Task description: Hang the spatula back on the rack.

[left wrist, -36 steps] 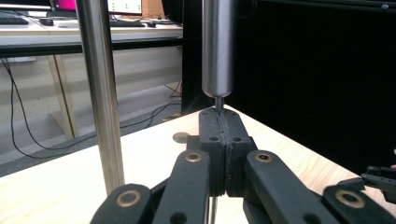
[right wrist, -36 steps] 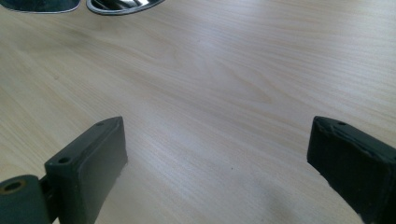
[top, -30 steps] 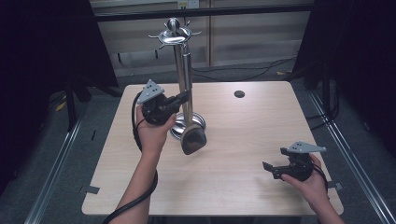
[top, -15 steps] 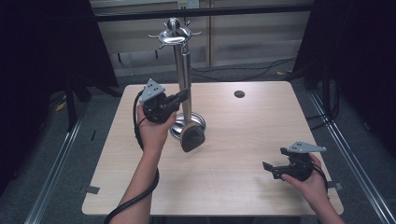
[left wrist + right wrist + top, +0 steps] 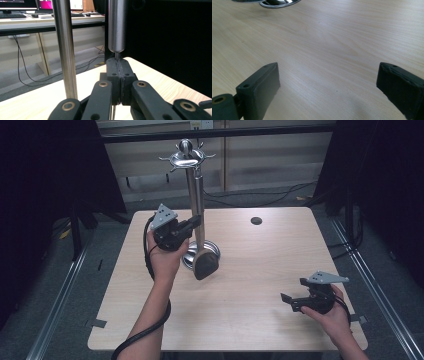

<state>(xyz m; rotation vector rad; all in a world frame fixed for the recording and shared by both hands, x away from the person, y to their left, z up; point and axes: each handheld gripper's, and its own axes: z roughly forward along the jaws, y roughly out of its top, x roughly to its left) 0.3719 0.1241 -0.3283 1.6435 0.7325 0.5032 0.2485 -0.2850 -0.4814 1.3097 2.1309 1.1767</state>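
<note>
Our left gripper (image 5: 192, 223) pinches the thin stem of a steel-handled, black-headed utensil (image 5: 205, 264); our right gripper (image 5: 291, 301) gapes wide, holding nothing. The pinched stem is barely visible.

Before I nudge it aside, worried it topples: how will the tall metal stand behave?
Likely top-heavy: the stand is tall and thin on a small round base, so a high push may tip it. Its polished metal would probably slip between jaws.

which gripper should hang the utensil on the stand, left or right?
Left. The left gripper is already shut on the utensil beside the stand; the right gripper rests open far off on the table.
</note>
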